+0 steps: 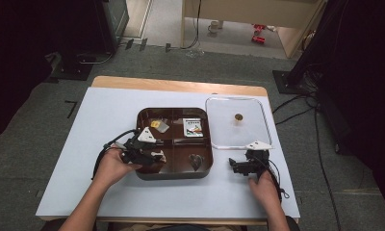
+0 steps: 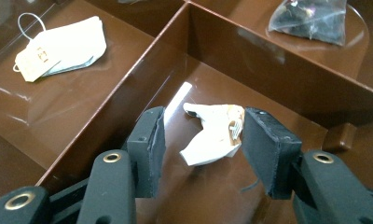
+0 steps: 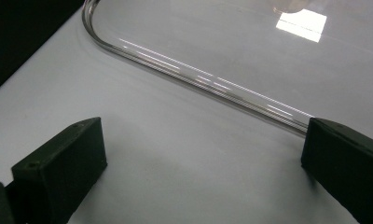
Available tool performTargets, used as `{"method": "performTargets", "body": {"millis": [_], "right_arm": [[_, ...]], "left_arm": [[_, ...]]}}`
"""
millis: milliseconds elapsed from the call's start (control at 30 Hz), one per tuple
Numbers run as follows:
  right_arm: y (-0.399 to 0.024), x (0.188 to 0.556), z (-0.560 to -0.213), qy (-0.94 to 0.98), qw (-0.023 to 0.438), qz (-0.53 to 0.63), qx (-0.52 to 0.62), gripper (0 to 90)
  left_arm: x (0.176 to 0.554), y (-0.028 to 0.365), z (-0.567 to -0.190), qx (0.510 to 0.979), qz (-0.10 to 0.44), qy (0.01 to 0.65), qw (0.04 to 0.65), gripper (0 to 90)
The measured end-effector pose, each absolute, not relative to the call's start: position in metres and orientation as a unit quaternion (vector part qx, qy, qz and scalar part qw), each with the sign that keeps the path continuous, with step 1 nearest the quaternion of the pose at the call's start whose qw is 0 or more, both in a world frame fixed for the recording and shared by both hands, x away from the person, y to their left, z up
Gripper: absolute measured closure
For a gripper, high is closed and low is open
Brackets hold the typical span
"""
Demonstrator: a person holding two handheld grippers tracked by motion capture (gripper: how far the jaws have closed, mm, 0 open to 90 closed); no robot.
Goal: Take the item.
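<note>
Left gripper [image 2: 201, 140] is working inside the near-left compartment of the brown tray [image 1: 175, 176], fingers [image 2: 149, 149] straddling a small crumpled white packet [image 2: 212, 133] lying on the compartment floor. The right-hand pad is touching or all but touching the packet's edge; the left-hand pad is standing clear, a gap showing. So the fingers are sitting half-open around it, not yet pinching. Judged: a pick is being set up, with the divider wall just beside the left pad leaving little room.

Other compartments are holding their own goods: a tagged tea bag [image 2: 58, 49] in the far-left one, a dark sachet [image 2: 310, 18] across the divider, a printed packet [image 1: 193, 127] in the far-right one.

The clear lid [image 1: 238, 122] is lying flat on the surface, just right of the tray, likely taken off to give access.

Right gripper [image 3: 203, 177] is idling on the white surface [image 1: 109, 120] near the lid's near edge, fingers wide, nothing between them.

Pose: left forearm is coming in from the near edge, hand [image 1: 111, 166] angling the gripper forward and down into the tray; right hand [image 1: 265, 187] is holding low, gripper pointing toward the lid rim.
</note>
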State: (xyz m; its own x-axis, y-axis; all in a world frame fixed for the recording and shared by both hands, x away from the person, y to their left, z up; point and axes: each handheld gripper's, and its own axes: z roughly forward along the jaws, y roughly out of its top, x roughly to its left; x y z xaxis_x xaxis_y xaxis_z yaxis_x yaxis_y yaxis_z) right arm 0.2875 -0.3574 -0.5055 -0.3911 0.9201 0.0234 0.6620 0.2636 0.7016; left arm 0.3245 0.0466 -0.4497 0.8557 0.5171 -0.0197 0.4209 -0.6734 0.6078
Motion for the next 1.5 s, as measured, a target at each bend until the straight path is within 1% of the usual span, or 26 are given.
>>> {"method": "performTargets", "body": {"millis": [133,167,433,633,867,967,1167,1500], "right_arm": [[-0.357,0.287,-0.505,0.769,0.200,0.322,0.514,0.0],[-0.357,0.287,-0.506,0.769,0.200,0.322,0.514,0.0],[-0.357,0.287,-0.505,0.769,0.200,0.322,0.514,0.0],[-0.357,0.287,-0.506,0.769,0.200,0.322,0.514,0.0],[-0.357,0.287,-0.505,0.769,0.201,0.322,0.514,0.0],[-0.357,0.287,-0.505,0.769,0.200,0.322,0.514,0.0],[-0.357,0.287,-0.505,0.769,0.200,0.322,0.514,0.0],[-0.357,0.287,-0.505,0.769,0.200,0.322,0.514,0.0]], "left_arm": [[0.325,0.045,-0.451,0.917,0.078,0.261,0.291,50.8],[0.324,0.044,-0.451,0.922,0.083,0.254,0.282,54.4],[0.321,0.039,-0.451,0.933,0.109,0.230,0.255,62.7],[0.323,0.041,-0.453,0.935,0.108,0.233,0.244,70.3],[0.326,0.042,-0.452,0.935,0.106,0.238,0.240,75.7],[0.326,0.039,-0.450,0.934,0.107,0.237,0.244,80.7],[0.327,0.031,-0.451,0.937,0.109,0.230,0.237,83.2],[0.328,0.035,-0.449,0.935,0.109,0.228,0.247,84.5]]}}
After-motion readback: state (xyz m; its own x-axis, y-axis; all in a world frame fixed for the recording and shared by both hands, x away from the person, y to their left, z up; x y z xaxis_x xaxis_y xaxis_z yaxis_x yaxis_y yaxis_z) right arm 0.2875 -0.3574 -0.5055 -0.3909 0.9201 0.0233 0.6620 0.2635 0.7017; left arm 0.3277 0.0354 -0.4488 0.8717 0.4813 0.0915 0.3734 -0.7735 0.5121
